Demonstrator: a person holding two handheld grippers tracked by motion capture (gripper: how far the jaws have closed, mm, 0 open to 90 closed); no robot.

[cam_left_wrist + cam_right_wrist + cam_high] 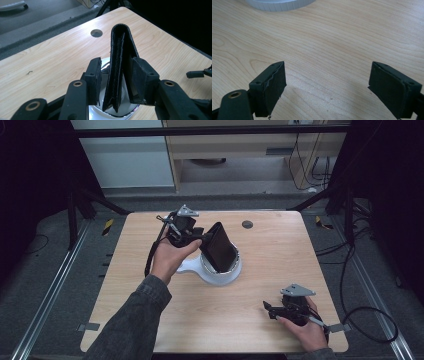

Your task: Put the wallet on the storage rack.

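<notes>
The black wallet stands in the white bowl between the left gripper's loosened fingers; right gripper's fingers wide.

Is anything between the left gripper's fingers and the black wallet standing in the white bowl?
Nothing visible. The wallet stands in the white bowl between the left gripper fingers: one side lies against it, a small gap shows on the other.

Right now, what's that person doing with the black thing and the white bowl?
A person holds a gripper in each hand at a wooden table. The left gripper has a folded black wallet standing between its jaws, its lower end down in a white pot with a handle. There is a gap at one pad, so the grip looks loose. The right gripper rests open over bare table, holding nothing.
</notes>
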